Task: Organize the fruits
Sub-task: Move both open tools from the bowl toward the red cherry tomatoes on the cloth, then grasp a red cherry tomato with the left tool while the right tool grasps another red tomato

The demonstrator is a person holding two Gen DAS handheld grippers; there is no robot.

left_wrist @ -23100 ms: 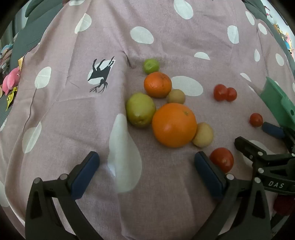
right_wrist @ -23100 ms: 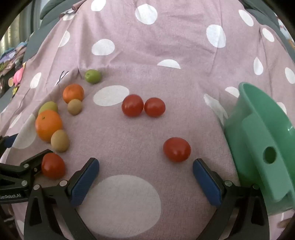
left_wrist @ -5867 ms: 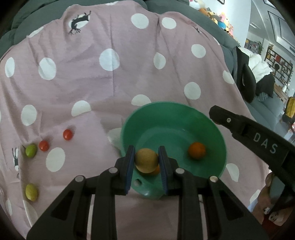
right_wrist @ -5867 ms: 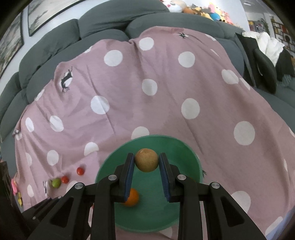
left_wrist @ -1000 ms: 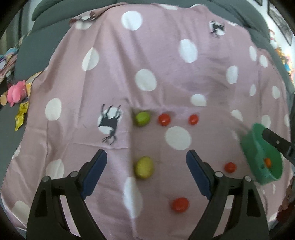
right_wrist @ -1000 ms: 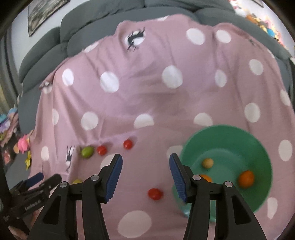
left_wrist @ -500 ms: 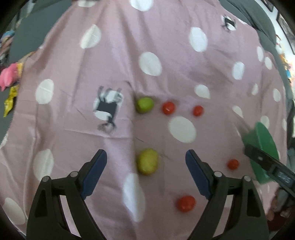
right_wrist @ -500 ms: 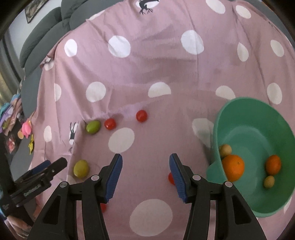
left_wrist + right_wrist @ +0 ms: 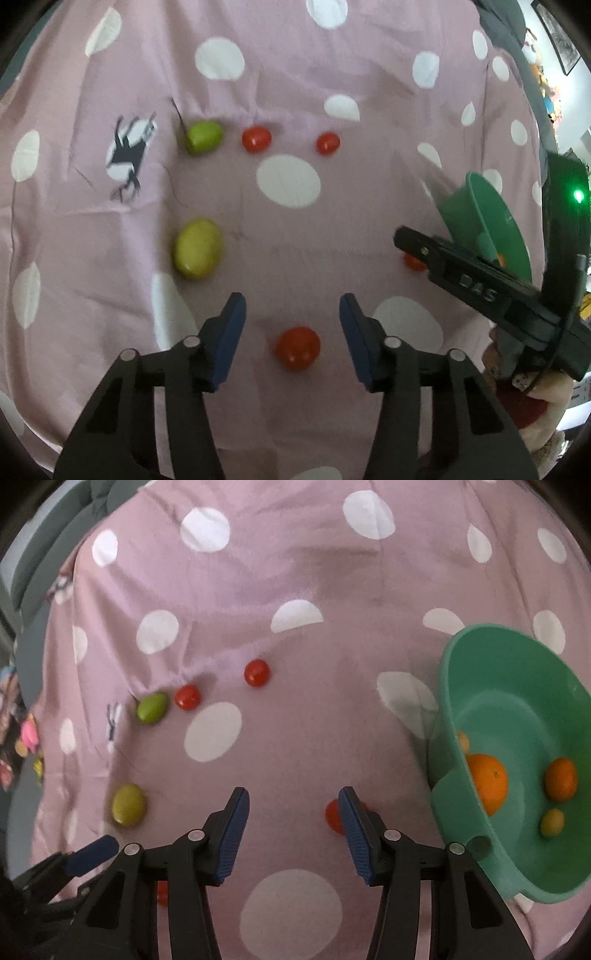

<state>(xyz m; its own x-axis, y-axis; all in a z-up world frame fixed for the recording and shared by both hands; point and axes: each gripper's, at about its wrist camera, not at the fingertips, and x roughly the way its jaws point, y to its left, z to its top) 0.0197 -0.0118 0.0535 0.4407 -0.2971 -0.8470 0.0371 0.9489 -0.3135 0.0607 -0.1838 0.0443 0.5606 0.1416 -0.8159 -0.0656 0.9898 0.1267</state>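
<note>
The left gripper (image 9: 291,334) is spread wide and holds nothing. A red tomato (image 9: 297,348) lies on the pink dotted cloth (image 9: 295,92) right between its two blue fingers (image 9: 229,338), a little nearer to us than the tips. It does not look like either finger touches it.

Farther out and to the left lies a yellow-green fruit (image 9: 198,247). Past that, in a row across the cloth, sit a green fruit (image 9: 204,137) and two small red tomatoes (image 9: 256,139) — the green one is on the left, next to a dark animal print (image 9: 129,157).

The right gripper (image 9: 292,827) is spread open too, with nothing in it. Another red tomato (image 9: 333,816) lies just behind its right finger (image 9: 354,830), partly hidden by it. I cannot tell if they touch.

To the right stands the green bowl (image 9: 454,716), tipped so we can see inside. In it are a big orange (image 9: 487,782), a smaller orange (image 9: 560,779) and a little yellow-brown fruit (image 9: 552,822). One more pale fruit (image 9: 463,740) peeks out by the bowl's near wall.

In the left view the right gripper reaches in from the right side, in front of the bowl — the bowl is well apart from the tomato between the left fingers.
</note>
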